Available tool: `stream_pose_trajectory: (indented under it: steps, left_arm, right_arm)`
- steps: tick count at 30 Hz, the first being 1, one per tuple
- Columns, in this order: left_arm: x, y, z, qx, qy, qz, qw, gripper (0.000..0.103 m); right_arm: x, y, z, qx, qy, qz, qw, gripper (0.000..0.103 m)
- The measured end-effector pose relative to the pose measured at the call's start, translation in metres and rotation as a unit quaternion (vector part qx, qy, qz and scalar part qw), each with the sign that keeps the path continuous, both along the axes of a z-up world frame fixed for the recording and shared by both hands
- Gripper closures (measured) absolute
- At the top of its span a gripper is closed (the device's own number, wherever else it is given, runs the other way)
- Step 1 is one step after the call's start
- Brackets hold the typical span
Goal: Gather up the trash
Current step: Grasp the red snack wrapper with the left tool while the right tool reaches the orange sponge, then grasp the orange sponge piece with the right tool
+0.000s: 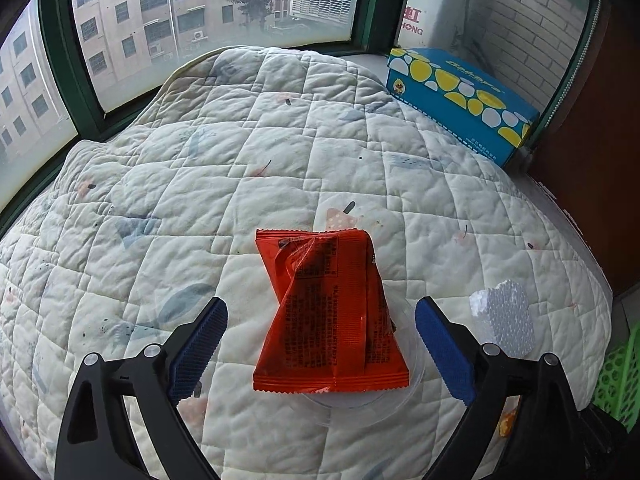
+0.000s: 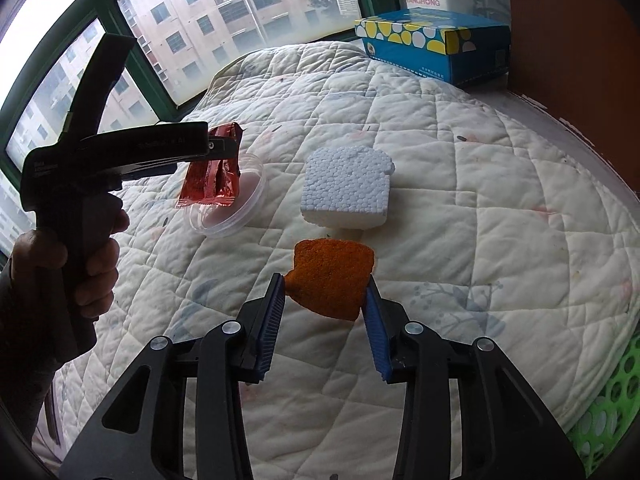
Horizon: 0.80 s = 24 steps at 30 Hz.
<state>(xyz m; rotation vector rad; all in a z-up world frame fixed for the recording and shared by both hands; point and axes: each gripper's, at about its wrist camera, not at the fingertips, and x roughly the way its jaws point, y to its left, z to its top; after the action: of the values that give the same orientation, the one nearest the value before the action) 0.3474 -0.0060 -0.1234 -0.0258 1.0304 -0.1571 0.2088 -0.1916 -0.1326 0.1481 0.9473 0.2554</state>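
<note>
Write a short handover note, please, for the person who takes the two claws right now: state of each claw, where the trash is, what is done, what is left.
Left claw: open, jaws on either side of the red snack packet, not pressing it. The packet lies on a clear plastic lid on the quilt.
Right claw: shut on the orange sponge piece.
White foam block: lies free on the quilt, behind the sponge piece.
Green basket: at the quilt's right edge; its inside is not visible.
Done: sponge piece gripped.
Left: grip the packet, then collect the lid and the foam block.
</note>
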Motion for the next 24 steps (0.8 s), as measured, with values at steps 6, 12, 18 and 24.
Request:
stream_pose_trajectory:
  steps: [6,12,18,24]
  left_arm:
    - [0.012,0.006,-0.015,-0.034,0.026,0.016,0.9989,0.027]
    - [0.007,0.009,-0.018,-0.045,0.029,0.016,0.9984,0.049]
    - [0.000,0.013,-0.006,-0.047,0.012,0.019,0.9987,0.057]
    - [-0.011,0.019,0.013,-0.036,-0.017,0.015,0.9991,0.057]
  right_arm:
    - [-0.006,-0.003,0.002,0.006,-0.003,0.001,1.000,0.069]
    - [-0.005,-0.003,-0.002,-0.005,0.003,0.001,1.000,0.070]
    - [-0.008,-0.003,-0.005,-0.023,0.003,-0.013,1.000,0.047]
    - [-0.008,0.001,0.000,-0.055,-0.018,0.004,0.998,0.038]
